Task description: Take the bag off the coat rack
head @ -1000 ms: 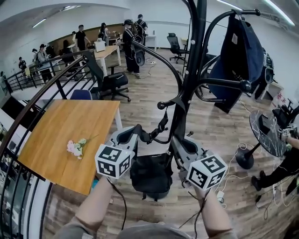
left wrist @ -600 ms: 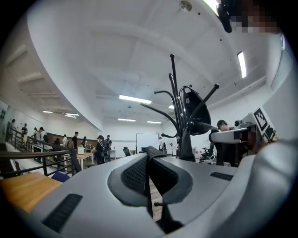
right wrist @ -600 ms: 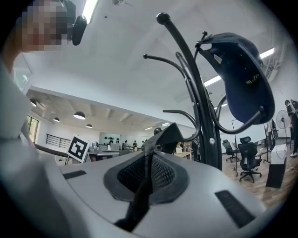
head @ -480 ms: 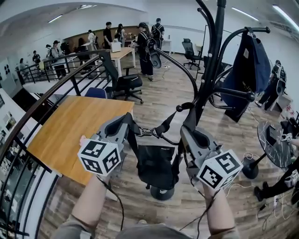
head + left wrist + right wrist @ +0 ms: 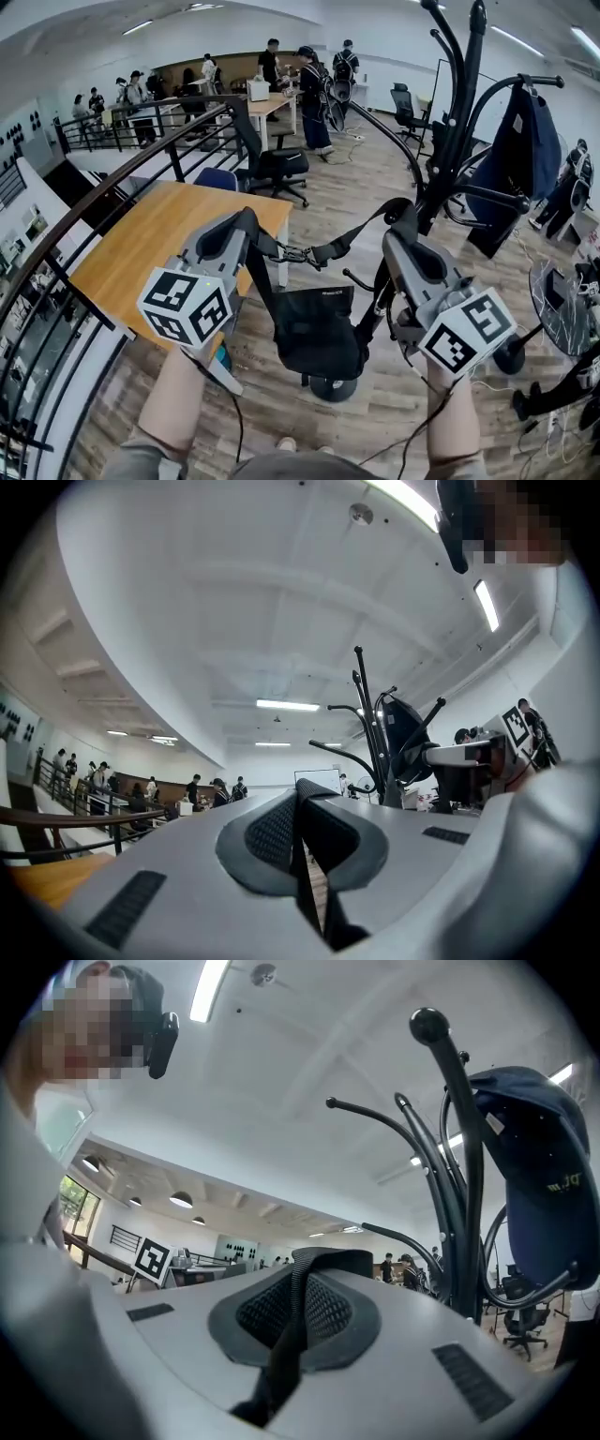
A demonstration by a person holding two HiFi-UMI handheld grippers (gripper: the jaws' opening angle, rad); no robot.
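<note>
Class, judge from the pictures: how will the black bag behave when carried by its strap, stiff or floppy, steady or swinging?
Probably floppy: the black bag sags beneath its strap, which both the left gripper and right gripper are shut on. Likely to swing, since it hangs free from that strap.

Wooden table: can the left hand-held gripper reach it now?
Probably yes. The wooden table lies close beside the left hand-held gripper with nothing between, though it is shut on the strap of the bag, so the bag would come along.
</note>
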